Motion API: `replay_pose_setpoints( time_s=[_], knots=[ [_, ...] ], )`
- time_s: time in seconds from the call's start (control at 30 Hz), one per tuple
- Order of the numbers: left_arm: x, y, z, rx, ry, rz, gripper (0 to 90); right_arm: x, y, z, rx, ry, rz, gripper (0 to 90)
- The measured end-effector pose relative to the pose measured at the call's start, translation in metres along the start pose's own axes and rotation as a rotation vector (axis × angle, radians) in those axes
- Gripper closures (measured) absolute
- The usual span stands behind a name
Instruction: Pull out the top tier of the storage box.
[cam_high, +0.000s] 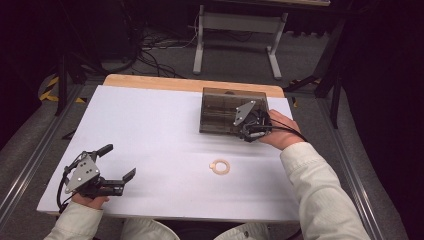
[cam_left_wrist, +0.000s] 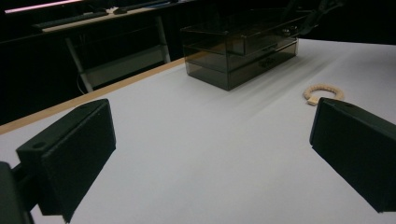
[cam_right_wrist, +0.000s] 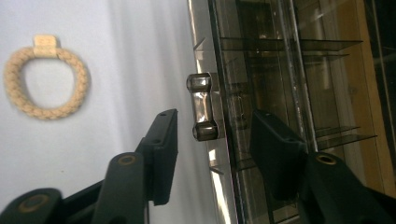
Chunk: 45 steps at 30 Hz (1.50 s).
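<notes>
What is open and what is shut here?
Drawer box: drawers shut.
Handle: between the right tool's jaws, not gripped yet.
Right tool: open.
Left tool: open wide, holding nothing.
Bracelet: flat on the table, untouched.

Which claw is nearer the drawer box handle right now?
Right. The right claw sits at the smoky drawer box, its jaws straddling the handle without touching. The left claw hovers open near the table's front left corner, far away.
</notes>
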<state>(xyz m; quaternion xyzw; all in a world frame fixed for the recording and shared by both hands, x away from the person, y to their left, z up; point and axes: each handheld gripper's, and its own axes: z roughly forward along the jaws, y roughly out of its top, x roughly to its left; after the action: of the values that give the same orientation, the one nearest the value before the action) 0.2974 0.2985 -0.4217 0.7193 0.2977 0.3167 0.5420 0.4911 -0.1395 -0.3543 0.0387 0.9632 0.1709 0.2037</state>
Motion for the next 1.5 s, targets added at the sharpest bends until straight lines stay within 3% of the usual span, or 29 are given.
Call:
replay_pose_setpoints(
  time_s=[0.03, 0.07, 0.3, 0.67, 1.0, 1.17, 1.5],
  knots=[
    [0.0, 0.0, 0.0, 0.0, 0.0, 0.0, 1.2, -0.001, 0.0, 0.002, 0.006, -0.012, -0.028, 55.9],
    [0.0, 0.0, 0.0, 0.001, 0.0, 0.0, 1.2, 0.001, 0.001, 0.003, 0.02, -0.016, -0.011, 57.5],
    [0.0, 0.0, 0.0, -0.003, -0.001, -0.003, 1.2, 0.005, 0.004, 0.007, 0.054, -0.03, -0.024, 69.7],
    [0.0, 0.0, 0.0, -0.002, 0.0, -0.003, 1.2, 0.008, 0.007, 0.001, 0.061, -0.018, -0.028, 70.1],
    [0.0, 0.0, 0.0, 0.0, -0.001, -0.002, 1.2, 0.021, 0.01, -0.009, 0.078, -0.001, -0.05, 70.4],
    [0.0, 0.0, 0.0, 0.001, -0.002, -0.001, 1.2, 0.025, 0.008, -0.013, 0.08, 0.012, -0.026, 70.1],
    [0.0, 0.0, 0.0, 0.002, -0.006, 0.001, 1.2, 0.031, 0.006, -0.013, 0.081, 0.023, -0.032, 70.3]
  ],
)
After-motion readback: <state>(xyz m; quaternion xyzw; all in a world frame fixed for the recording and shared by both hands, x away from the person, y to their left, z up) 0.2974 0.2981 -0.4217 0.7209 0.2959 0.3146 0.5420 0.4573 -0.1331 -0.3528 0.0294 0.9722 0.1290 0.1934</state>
